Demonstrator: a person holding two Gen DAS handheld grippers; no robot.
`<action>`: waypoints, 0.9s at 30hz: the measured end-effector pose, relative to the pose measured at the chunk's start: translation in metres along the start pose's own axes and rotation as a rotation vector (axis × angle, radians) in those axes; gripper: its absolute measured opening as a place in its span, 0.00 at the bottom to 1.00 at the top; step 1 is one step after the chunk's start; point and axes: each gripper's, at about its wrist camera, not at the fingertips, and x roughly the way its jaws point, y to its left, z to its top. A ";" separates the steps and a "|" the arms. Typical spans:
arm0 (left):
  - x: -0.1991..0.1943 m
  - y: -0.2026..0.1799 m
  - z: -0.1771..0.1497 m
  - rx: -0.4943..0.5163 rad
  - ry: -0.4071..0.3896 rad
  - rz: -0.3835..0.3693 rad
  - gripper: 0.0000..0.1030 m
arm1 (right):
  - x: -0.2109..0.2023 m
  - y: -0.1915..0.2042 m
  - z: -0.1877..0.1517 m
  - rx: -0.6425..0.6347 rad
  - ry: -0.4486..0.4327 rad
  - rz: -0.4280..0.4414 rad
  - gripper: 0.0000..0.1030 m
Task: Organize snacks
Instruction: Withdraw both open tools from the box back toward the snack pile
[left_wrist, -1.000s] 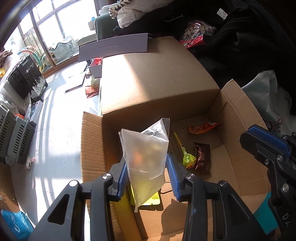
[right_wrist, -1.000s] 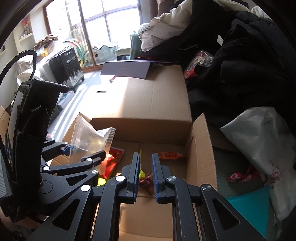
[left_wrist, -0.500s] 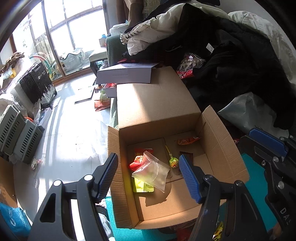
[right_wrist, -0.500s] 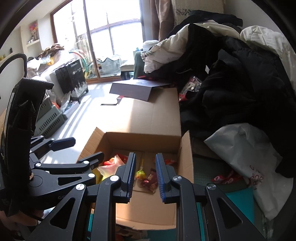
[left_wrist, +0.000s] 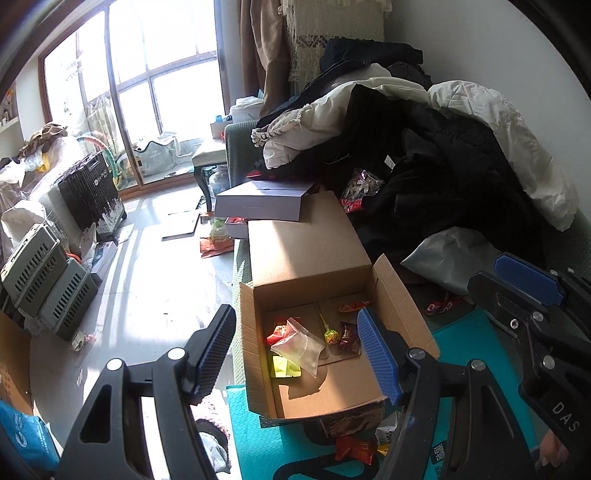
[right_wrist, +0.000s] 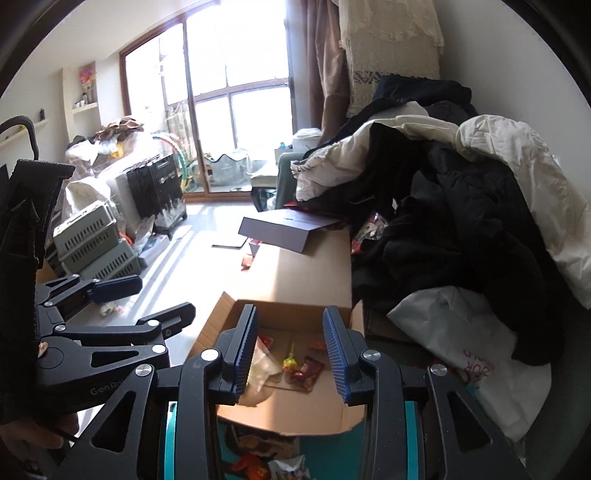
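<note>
An open cardboard box (left_wrist: 397, 295) stands on a teal mat and holds several snacks. A clear plastic bag (left_wrist: 297, 345) lies in it on a yellow packet (left_wrist: 282, 367), beside a lollipop (left_wrist: 331, 335) and a dark wrapper (left_wrist: 349, 338). My left gripper (left_wrist: 297, 354) is open and empty, raised above the box. My right gripper (right_wrist: 290, 350) is open and empty above the box (right_wrist: 218, 317); the bag (right_wrist: 262, 365), lollipop (right_wrist: 290, 363) and dark wrapper (right_wrist: 306, 371) show between its fingers. More snacks (left_wrist: 354, 448) lie on the mat in front of the box.
A closed cardboard box (left_wrist: 303, 240) with a flat purple box (left_wrist: 262, 203) on it stands behind. A pile of coats (left_wrist: 443, 166) and a white plastic bag (right_wrist: 461, 350) lie to the right. Grey crates (left_wrist: 44, 273) stand left on the pale floor.
My left gripper opened and let the clear bag fall into the box, then both grippers rose and drew back. My right gripper opened from nearly shut.
</note>
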 end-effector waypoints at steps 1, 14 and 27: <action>-0.006 0.000 -0.001 -0.001 -0.003 0.000 0.66 | -0.007 0.001 0.000 -0.002 -0.009 -0.001 0.35; -0.059 -0.003 -0.029 -0.011 -0.029 -0.034 0.66 | -0.062 0.014 -0.017 -0.007 -0.042 -0.010 0.54; -0.066 -0.007 -0.074 0.018 -0.018 -0.047 0.66 | -0.063 0.014 -0.071 0.057 0.043 0.004 0.56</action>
